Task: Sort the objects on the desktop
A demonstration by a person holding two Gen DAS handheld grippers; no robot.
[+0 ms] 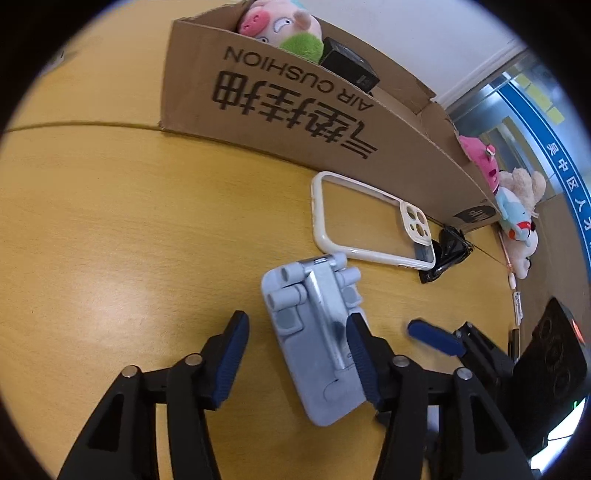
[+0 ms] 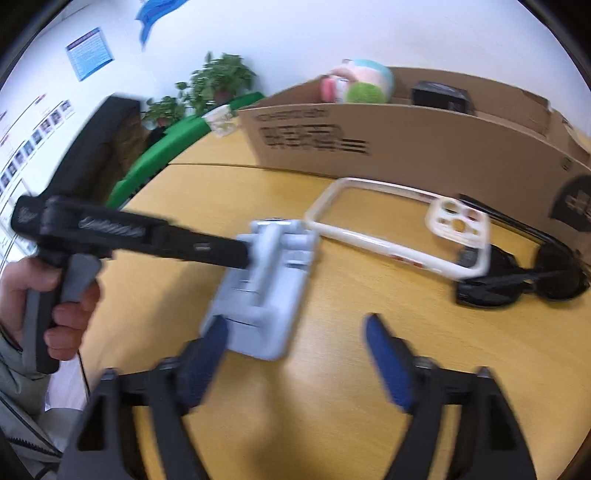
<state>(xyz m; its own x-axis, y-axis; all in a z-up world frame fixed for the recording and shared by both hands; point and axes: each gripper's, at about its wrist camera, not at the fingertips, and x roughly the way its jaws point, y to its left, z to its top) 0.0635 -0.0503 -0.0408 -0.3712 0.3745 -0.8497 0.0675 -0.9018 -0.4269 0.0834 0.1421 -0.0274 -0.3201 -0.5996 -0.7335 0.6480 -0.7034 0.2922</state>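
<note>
A light blue folded phone stand [image 1: 317, 339] lies flat on the yellow wooden table [image 1: 110, 240]. My left gripper [image 1: 295, 343] is open, its fingers astride the stand's near part. A clear phone case with a cream rim [image 1: 369, 225] lies just beyond, with black sunglasses [image 1: 448, 251] behind it. In the right wrist view my right gripper [image 2: 295, 350] is open just right of the stand [image 2: 262, 291], its left finger at the stand's corner. The case [image 2: 402, 229] and sunglasses [image 2: 517, 277] lie ahead to the right. The left gripper's body [image 2: 110, 236] reaches in from the left.
A large cardboard box [image 1: 295, 107] stands at the back, holding a pig plush [image 1: 280, 26] and a black box [image 1: 347, 66]. More plush toys [image 1: 513, 218] lie at the right. A black device [image 1: 550, 354] sits at the near right. Potted plants [image 2: 218, 81] stand beyond the table.
</note>
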